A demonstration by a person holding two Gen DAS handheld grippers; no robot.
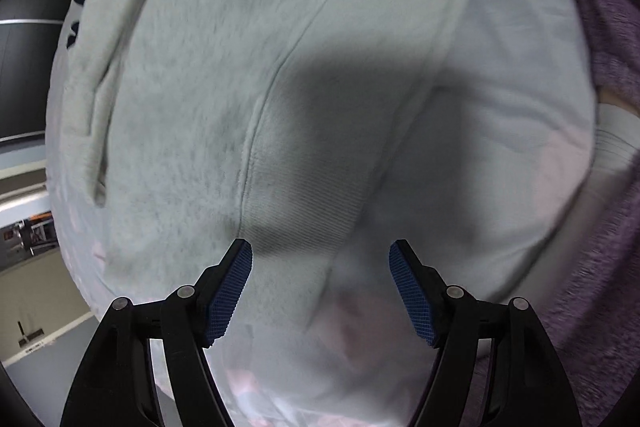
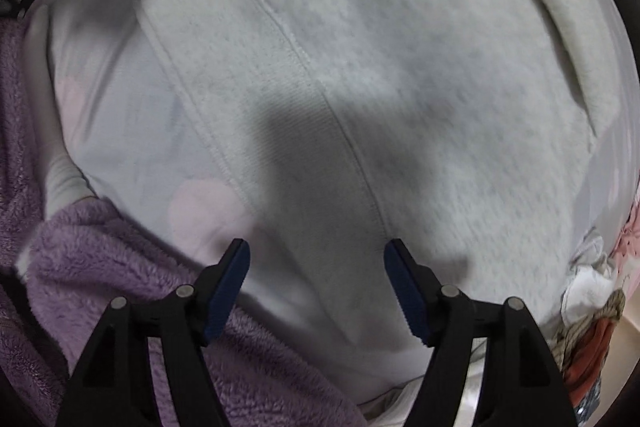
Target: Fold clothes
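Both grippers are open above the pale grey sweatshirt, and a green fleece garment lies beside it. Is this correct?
Not quite: the fleece garment is purple, not green, as the right wrist view shows along the lower left. The rest holds: the left gripper and the right gripper are both open above the pale grey sweatshirt.

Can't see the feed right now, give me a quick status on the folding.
Left gripper open, right gripper open, both empty over the pale grey sweatshirt. Purple fleece lying against its edge.
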